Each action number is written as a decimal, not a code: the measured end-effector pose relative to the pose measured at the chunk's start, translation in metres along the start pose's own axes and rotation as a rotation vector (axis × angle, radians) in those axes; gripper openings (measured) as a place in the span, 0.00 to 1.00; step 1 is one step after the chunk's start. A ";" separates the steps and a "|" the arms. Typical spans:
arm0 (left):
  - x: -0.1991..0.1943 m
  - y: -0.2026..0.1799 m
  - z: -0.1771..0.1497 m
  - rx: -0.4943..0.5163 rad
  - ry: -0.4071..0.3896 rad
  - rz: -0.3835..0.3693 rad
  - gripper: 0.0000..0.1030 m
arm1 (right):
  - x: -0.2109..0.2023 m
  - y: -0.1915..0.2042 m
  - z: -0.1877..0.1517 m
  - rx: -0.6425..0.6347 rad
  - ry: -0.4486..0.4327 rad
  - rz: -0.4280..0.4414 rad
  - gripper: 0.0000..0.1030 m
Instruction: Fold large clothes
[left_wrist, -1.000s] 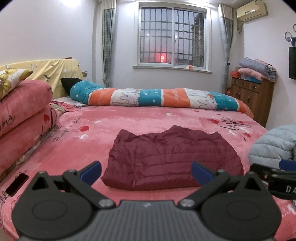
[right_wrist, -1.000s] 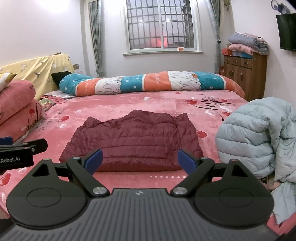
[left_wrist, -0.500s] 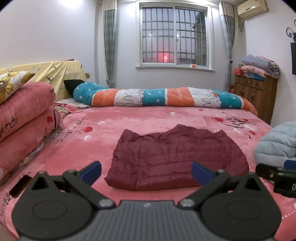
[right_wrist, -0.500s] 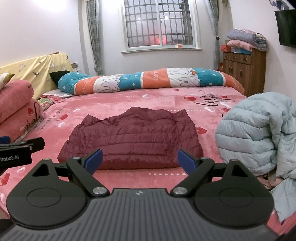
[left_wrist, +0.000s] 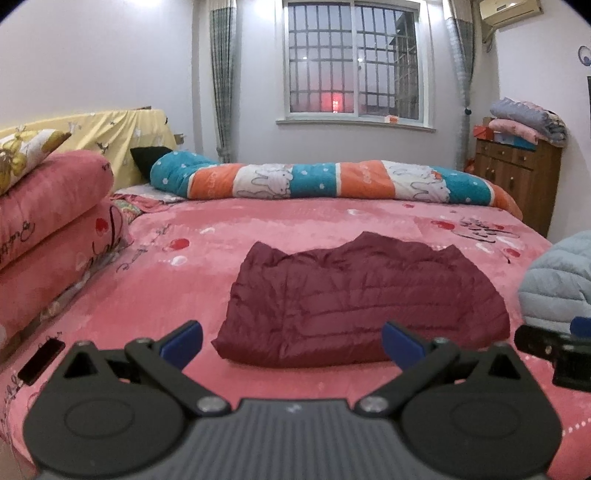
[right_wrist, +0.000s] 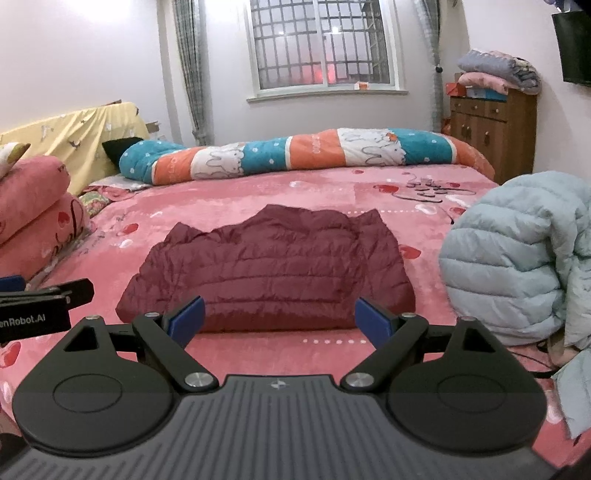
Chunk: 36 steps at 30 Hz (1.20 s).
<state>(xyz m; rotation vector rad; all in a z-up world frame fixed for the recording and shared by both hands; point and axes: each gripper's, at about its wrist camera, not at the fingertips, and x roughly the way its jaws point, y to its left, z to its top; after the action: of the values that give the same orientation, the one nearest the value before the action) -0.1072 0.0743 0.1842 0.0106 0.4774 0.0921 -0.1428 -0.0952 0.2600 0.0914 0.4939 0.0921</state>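
A dark red quilted jacket (left_wrist: 362, 302) lies folded flat on the pink bed (left_wrist: 295, 221); it also shows in the right wrist view (right_wrist: 269, 269). My left gripper (left_wrist: 293, 345) is open and empty, just short of the jacket's near edge. My right gripper (right_wrist: 279, 321) is open and empty, also at the near edge. A light blue puffy jacket (right_wrist: 517, 254) lies in a heap on the bed's right side and shows at the right edge of the left wrist view (left_wrist: 557, 280).
A rolled striped blanket (left_wrist: 332, 181) lies along the far side of the bed. Pink pillows (left_wrist: 48, 229) are stacked at the left. A wooden dresser (right_wrist: 491, 129) with folded blankets stands at the far right. A dark phone (left_wrist: 40, 360) lies near the left edge.
Both grippers have shifted a little, so the red jacket sits slightly farther right and nearer in view. Nothing was gripped; both stay open.
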 end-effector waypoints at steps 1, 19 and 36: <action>0.002 0.001 -0.001 -0.003 0.004 0.001 0.99 | 0.001 0.000 -0.001 -0.001 0.005 -0.001 1.00; 0.022 0.006 -0.012 -0.038 0.046 0.004 0.99 | 0.014 -0.004 -0.005 -0.010 0.044 0.010 1.00; 0.025 0.003 -0.014 -0.032 0.053 0.011 0.99 | 0.014 -0.009 -0.005 0.001 0.046 0.023 1.00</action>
<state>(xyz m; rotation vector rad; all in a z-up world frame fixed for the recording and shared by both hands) -0.0920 0.0797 0.1602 -0.0205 0.5288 0.1112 -0.1320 -0.1021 0.2482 0.0956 0.5392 0.1168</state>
